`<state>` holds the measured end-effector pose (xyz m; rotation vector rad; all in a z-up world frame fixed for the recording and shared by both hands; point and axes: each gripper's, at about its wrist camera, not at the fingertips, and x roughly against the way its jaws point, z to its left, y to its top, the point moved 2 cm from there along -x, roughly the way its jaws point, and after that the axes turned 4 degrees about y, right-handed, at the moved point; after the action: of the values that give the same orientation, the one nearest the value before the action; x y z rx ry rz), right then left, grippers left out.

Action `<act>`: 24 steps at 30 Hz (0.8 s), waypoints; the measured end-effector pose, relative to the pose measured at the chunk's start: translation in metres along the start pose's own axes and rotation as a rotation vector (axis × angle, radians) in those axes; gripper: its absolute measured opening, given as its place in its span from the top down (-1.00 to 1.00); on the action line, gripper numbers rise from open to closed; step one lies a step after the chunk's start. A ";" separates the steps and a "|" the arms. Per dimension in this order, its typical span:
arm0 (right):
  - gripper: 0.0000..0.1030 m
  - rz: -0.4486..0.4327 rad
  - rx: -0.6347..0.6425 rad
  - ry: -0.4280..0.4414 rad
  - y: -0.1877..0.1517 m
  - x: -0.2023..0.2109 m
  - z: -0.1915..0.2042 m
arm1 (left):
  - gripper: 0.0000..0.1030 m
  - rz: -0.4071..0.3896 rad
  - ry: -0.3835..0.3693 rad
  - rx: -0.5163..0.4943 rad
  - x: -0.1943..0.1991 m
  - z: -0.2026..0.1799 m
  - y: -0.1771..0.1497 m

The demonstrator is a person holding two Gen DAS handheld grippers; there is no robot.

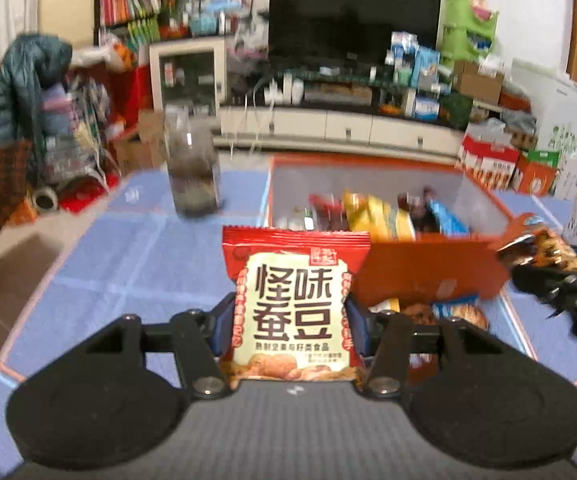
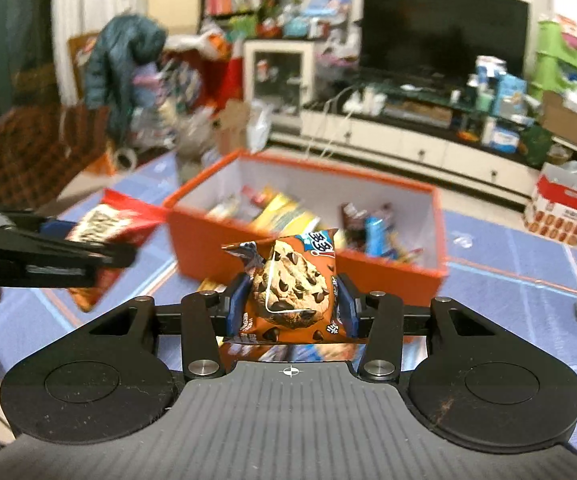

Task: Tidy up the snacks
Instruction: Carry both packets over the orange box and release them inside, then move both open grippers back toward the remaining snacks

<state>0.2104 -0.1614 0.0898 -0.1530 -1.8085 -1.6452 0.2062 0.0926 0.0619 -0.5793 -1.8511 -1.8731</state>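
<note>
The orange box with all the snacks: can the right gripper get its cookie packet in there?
Probably yes. The orange box is open-topped and directly ahead of the right gripper, which grips the cookie packet; nothing sits between them.

Ahead of you a dark television (image 1: 354, 16) stands on a long white cabinet (image 1: 340, 126) against the pale wall. To its left you see a crowded bookshelf (image 1: 136, 0) and a teal jacket (image 1: 28, 76); the blue-squared worktop (image 1: 128, 264) lies below.
</note>
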 end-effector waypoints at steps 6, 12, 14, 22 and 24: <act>0.37 -0.066 -0.119 -0.064 0.017 0.019 -0.057 | -0.03 -0.031 -0.001 0.069 -0.010 0.009 0.033; 0.37 -0.051 -0.131 -0.062 0.039 -0.005 -0.077 | -0.03 -0.033 -0.018 0.062 -0.055 -0.010 0.065; 0.37 -0.044 -0.113 -0.050 0.054 -0.022 -0.076 | -0.03 -0.027 -0.010 0.056 -0.072 -0.016 0.074; 0.10 0.032 -0.074 -0.085 0.093 -0.106 -0.072 | -0.52 -0.019 -0.006 0.002 -0.127 -0.022 0.097; -0.07 0.020 -0.111 -0.078 0.090 -0.100 -0.076 | -0.62 -0.065 -0.020 0.018 -0.112 -0.015 0.097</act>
<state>0.3626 -0.1790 0.1090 -0.2874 -1.7671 -1.7479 0.3539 0.0787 0.0755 -0.5397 -1.9185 -1.8966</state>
